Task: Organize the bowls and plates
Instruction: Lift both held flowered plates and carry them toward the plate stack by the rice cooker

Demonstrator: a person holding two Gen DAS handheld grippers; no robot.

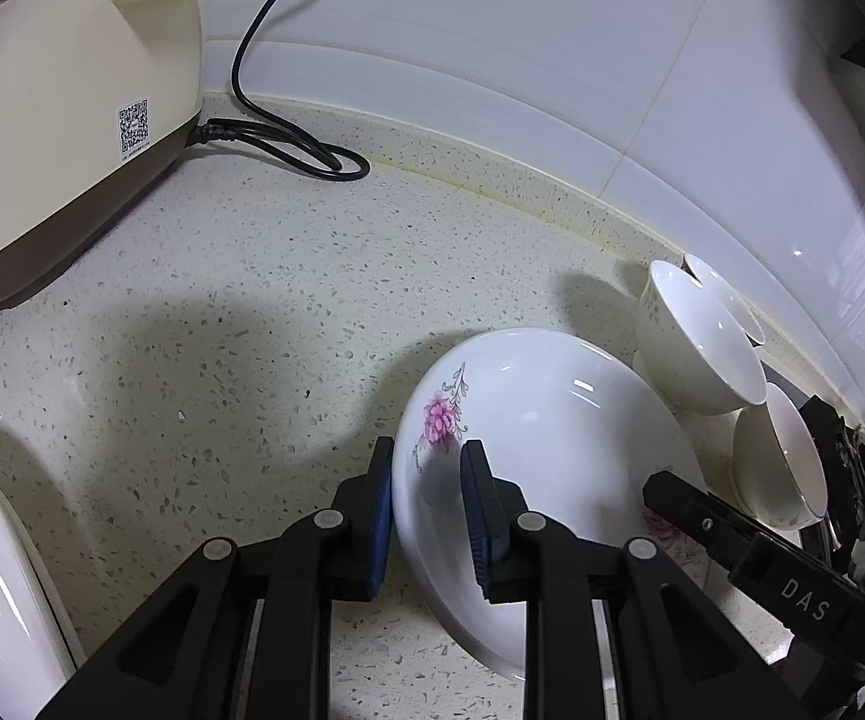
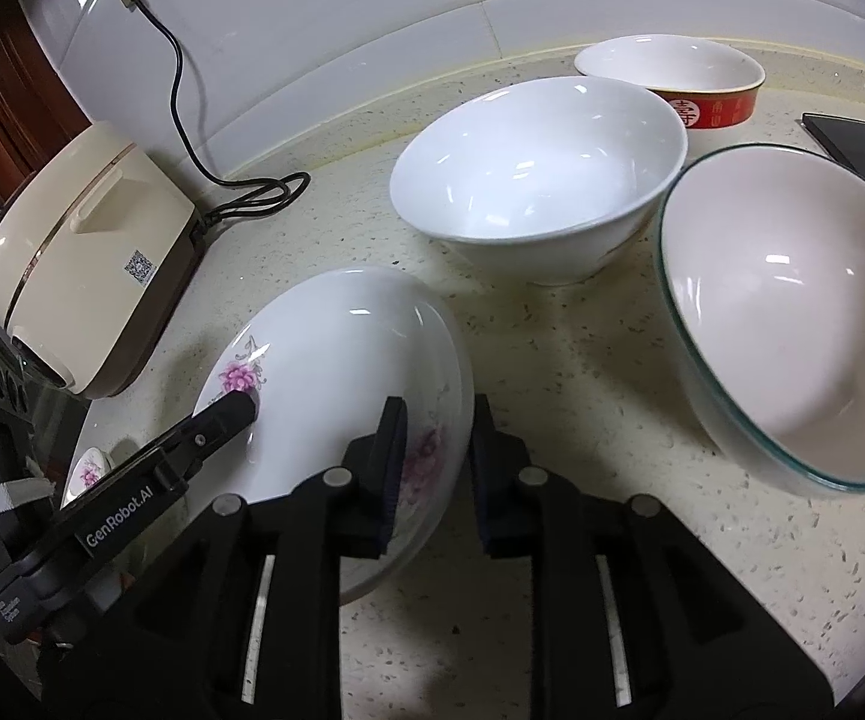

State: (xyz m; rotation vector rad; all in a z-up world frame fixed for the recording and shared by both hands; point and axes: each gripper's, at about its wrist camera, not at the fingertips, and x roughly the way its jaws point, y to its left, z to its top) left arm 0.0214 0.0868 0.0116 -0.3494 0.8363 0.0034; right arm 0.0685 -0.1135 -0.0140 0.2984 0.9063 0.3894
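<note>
Plate (image 2: 336, 354): white, pink flower prints with grey stems. Near bowl (image 2: 792, 324): off-white inside, green rim line. Middle bowl (image 2: 537, 168): plain white. Far bowl (image 2: 672, 75): red outside with gold characters, cream inside. Cooker (image 2: 90, 258): cream, brown base, gold trim. Cable (image 1: 288, 132): black. Bench (image 1: 222, 276): beige, dark speckles. Pads (image 1: 379, 516): blue.

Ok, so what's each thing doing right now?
flowered plate, tilted, rim between both grippers' fingers.
left gripper, shut on the plate's rim.
right gripper, open, astride the opposite rim.
white bowl, mouth up, empty.
green-rimmed bowl, mouth up, empty.
red bowl, mouth up, empty.
rice cooker, lid shut.
cord, plugged into the wall.
</note>
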